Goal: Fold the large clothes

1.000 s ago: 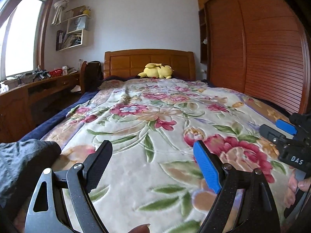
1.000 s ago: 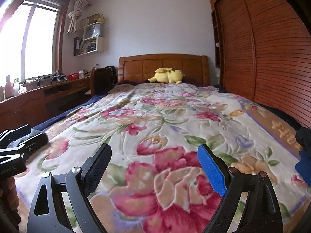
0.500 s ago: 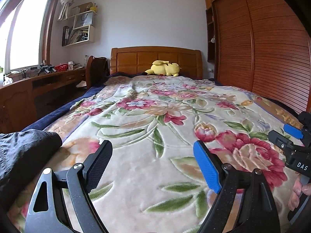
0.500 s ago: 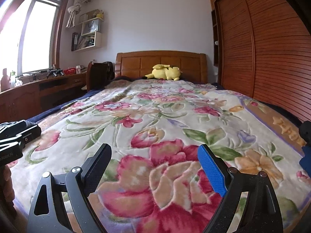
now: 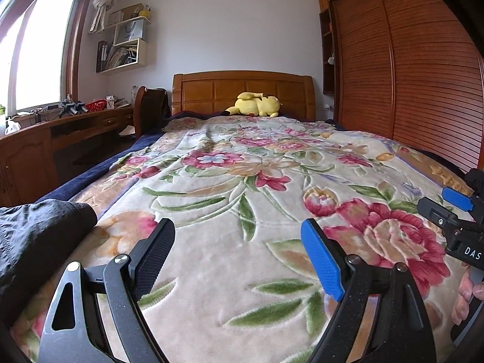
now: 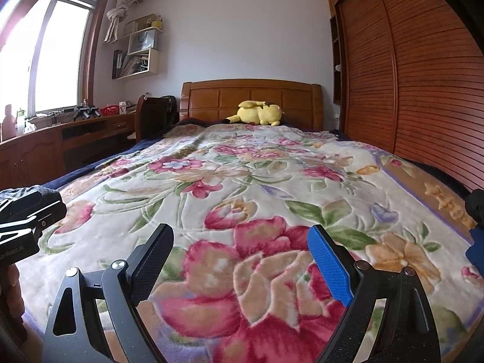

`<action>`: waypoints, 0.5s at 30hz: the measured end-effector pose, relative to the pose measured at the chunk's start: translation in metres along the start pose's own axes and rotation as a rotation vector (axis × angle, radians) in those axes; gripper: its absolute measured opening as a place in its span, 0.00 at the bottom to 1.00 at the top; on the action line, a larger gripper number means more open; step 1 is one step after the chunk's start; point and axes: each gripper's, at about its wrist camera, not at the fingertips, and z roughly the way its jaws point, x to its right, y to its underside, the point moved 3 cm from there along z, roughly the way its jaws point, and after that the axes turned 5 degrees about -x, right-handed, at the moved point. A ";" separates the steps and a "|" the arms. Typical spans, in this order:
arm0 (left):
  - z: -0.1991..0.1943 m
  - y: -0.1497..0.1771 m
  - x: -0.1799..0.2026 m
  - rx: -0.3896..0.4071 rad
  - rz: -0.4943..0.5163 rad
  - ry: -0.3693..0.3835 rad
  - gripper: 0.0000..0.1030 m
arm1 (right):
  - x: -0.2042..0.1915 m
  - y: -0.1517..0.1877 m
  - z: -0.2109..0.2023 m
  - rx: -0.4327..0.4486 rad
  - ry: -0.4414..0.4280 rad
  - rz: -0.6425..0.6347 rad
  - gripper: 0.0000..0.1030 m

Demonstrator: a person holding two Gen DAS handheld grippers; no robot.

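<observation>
The left gripper [image 5: 238, 246] stands wide open with nothing between its pads — only bare blanket [image 5: 242, 181] shows through the gap. The right gripper [image 6: 240, 252] is the same, jaws spread wide and empty, hovering over the big red flower at the foot of the bed. Neither opening has changed over the last second.

What has changed is the aim. A second ago the left camera looked more steeply down on the blanket; now both views have lifted a little, so the headboard [image 5: 242, 90] and the yellow plush [image 5: 255, 106] sit lower in the frame and more wall shows above. The hands themselves seem to have stayed about where they were, side by side, each gripper just in the edge of the other's view.

The garment [image 5: 36, 236], a dark crumpled cloth, lies at the near left corner of the bed, just beside the left gripper's black pad but not touching it, as far as can be seen. It is still bunched and not spread out. At the right edge of the right view there is something dark and blue [image 6: 476, 242] — too cut off to name.

So I judge the folding not yet begun: the small tilt looks like settling before a reach, and the likely next need is for the left gripper to go to the dark cloth.
</observation>
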 end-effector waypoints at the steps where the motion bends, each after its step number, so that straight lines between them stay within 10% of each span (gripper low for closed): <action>1: 0.000 0.000 0.000 0.000 0.001 0.001 0.83 | 0.000 0.000 0.000 0.000 0.000 0.001 0.88; 15: 0.000 0.001 -0.001 0.002 0.005 -0.001 0.83 | -0.001 0.001 0.002 0.003 0.000 0.003 0.88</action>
